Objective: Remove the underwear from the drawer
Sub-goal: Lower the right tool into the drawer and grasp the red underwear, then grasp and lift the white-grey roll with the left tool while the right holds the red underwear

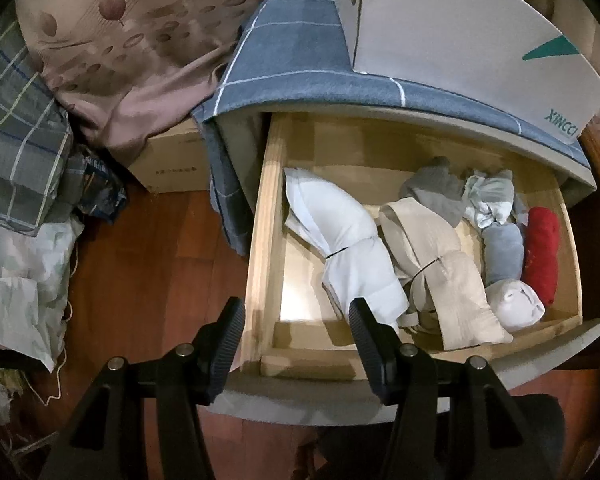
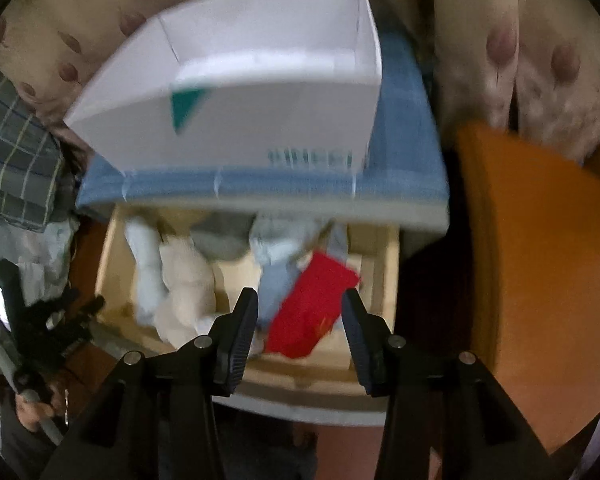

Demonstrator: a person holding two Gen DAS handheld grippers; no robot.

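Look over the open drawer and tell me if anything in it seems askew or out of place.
In the drawer, the white bundle and the beige bundle lie slanted, overlapping at the front. The red piece lies straight along the right side in the left wrist view but tilted in the blurred right wrist view. Nothing looks damaged.
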